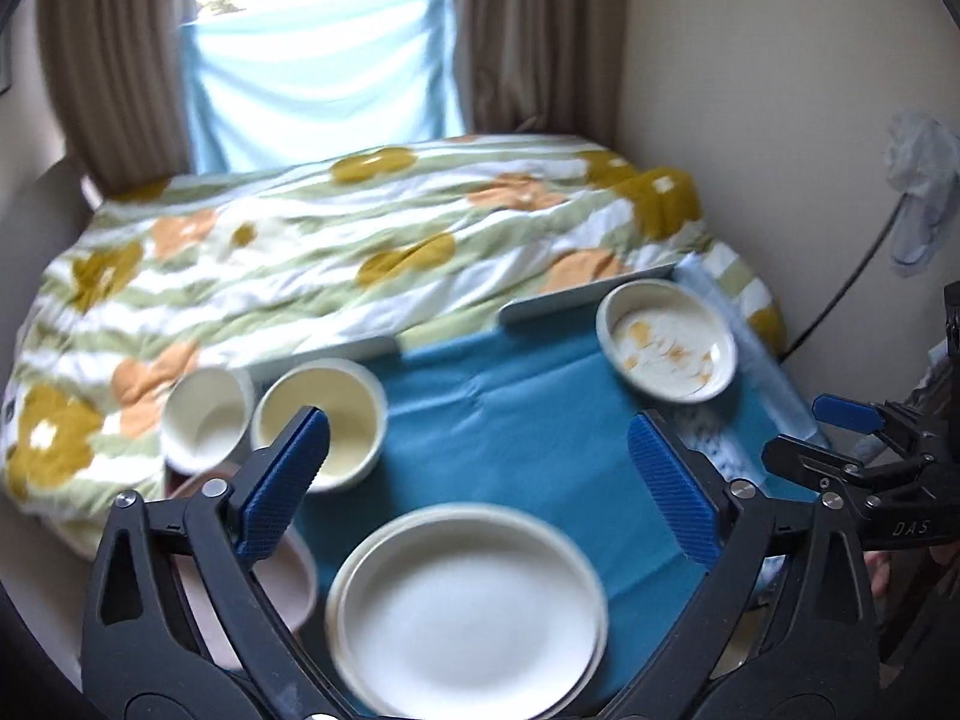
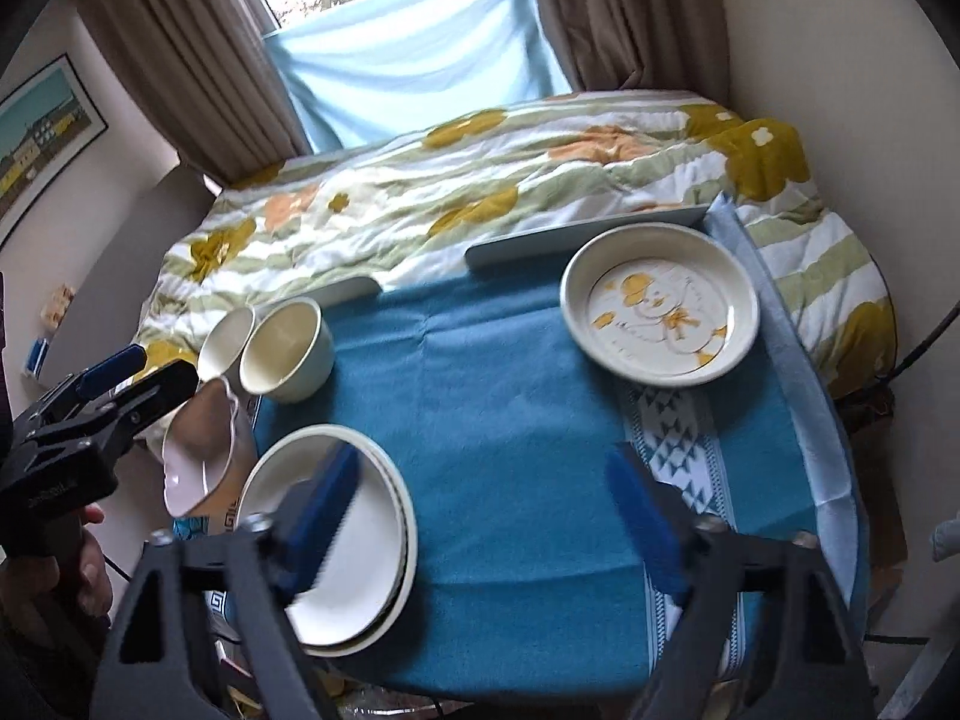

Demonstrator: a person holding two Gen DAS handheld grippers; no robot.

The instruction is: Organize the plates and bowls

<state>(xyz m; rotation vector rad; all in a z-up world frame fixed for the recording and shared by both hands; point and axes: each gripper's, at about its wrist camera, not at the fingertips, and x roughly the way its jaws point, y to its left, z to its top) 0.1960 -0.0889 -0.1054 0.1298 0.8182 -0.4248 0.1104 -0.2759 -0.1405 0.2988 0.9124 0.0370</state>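
A stack of white plates [image 1: 468, 606] lies at the near left of the blue-covered table [image 1: 516, 396]; it also shows in the right wrist view [image 2: 336, 534]. A deep plate with a yellow picture [image 1: 666, 339] sits at the far right, also in the right wrist view [image 2: 660, 312]. Two cream bowls [image 1: 321, 420] [image 1: 204, 420] stand at the far left. A pink bowl [image 1: 282, 582] sits by the left edge. My left gripper [image 1: 480, 474] is open above the plates. My right gripper [image 2: 480, 510] is open above the cloth, right of the stack.
A bed with a flowered quilt [image 1: 336, 252] lies right behind the table. Grey tray edges [image 2: 576, 240] line the table's far side. Curtains and a window are at the back. A patterned runner [image 2: 678, 438] crosses the right of the table.
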